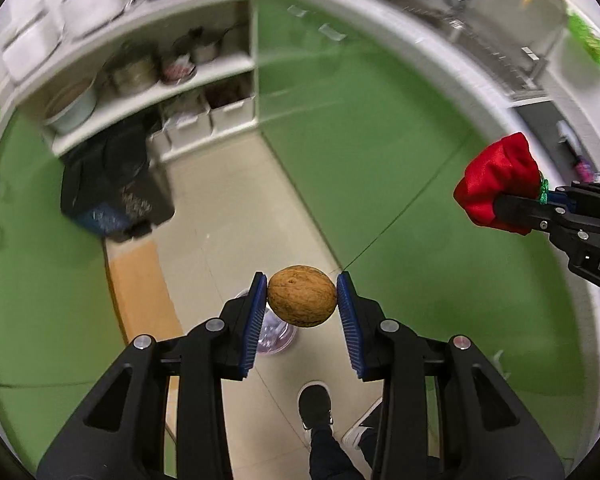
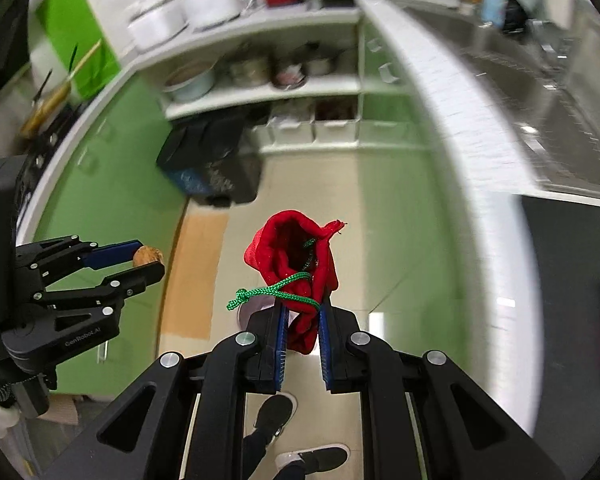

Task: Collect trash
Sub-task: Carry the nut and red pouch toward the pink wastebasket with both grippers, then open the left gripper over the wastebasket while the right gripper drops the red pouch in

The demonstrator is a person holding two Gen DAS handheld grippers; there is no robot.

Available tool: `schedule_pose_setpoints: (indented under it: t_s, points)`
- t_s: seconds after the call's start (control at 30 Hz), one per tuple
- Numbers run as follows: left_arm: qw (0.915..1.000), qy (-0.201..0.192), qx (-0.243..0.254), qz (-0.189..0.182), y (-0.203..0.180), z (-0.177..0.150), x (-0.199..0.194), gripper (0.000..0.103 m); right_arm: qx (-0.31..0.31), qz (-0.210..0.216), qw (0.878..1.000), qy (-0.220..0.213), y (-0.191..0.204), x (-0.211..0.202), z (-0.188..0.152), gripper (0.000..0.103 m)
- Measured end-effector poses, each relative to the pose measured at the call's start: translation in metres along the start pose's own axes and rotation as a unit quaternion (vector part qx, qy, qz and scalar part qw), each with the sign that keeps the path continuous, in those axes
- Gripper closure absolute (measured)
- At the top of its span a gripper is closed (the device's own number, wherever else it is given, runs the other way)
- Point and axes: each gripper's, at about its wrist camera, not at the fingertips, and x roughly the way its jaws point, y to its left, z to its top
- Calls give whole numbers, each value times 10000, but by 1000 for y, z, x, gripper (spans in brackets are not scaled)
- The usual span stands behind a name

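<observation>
step: both items picked, carry phase. Judging by the layout, target is the black-bagged bin (image 1: 116,184) on the floor below the open shelving; nothing dropped yet.

left gripper (image 1: 302,300): clenched on a walnut (image 1: 302,301), blue pads pressing its two ends, nut clear of the fingers front and back.

right gripper (image 2: 302,320): clamped nearly closed on the lower fold of a red drawstring pouch (image 2: 296,268); pouch mouth stands up above the pads, green cord (image 2: 276,292) looped across it, knot hanging to the left.

walnut vs bin: in the air, well short of the bin, above the tile floor on the person's side.

pouch vs bin: also in the air, short of the bin, further to the right than the walnut.

next move (judgement): bring both tools over the bin opening, then let go. The walnut will roll if it misses. The cord could snag on a pad at release.

left wrist view only: the walnut grip face-on; a pale round container (image 1: 274,332) on the floor behind the left pad, closer in than the bin; the right tool side-on at the right edge.

right wrist view only: pouch mouth open, inside dark, contents cannot tell; left tool (image 2: 148,260) side-on with the nut at its tips; both of the person's shoes (image 2: 274,414) on the floor, near side of the bin.

bin detail: blurred in both views, fill level cannot tell.
</observation>
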Motion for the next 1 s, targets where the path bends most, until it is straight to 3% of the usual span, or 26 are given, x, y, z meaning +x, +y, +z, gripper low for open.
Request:
schedule_pose_setpoints:
  t_s: [0.23,0.57,0.8,0.83,0.9,0.93,1.0]
  points:
    - [9987,411,-293,2,48,-41,108,67,-302,50,9987,416,23,109,-15,90]
    - [9939,933,-579,-55,81,-110,288,67,-381,105,9959,815,14,245,-65,90]
    - [9918,1093,-664,-70,88,-135,359,66,-358,130,9933,1088,6,314,-96,90]
    - [9911,1124,-698,-121,90,-137,367,62,-360,128,9929,1122,5,320,-99,90]
    - [9905,1118,-776,-172,89,-141,376,10,-368,136,9921,1188,6,331,-102,90]
    - [9906,1073,-822,-217,91,-143,379,4,-380,140,9919,1207,6,334,-104,90]
    - [9901,1080,-877,-205,97,-144,384,3,-414,155,9912,1250,8,340,-105,90]
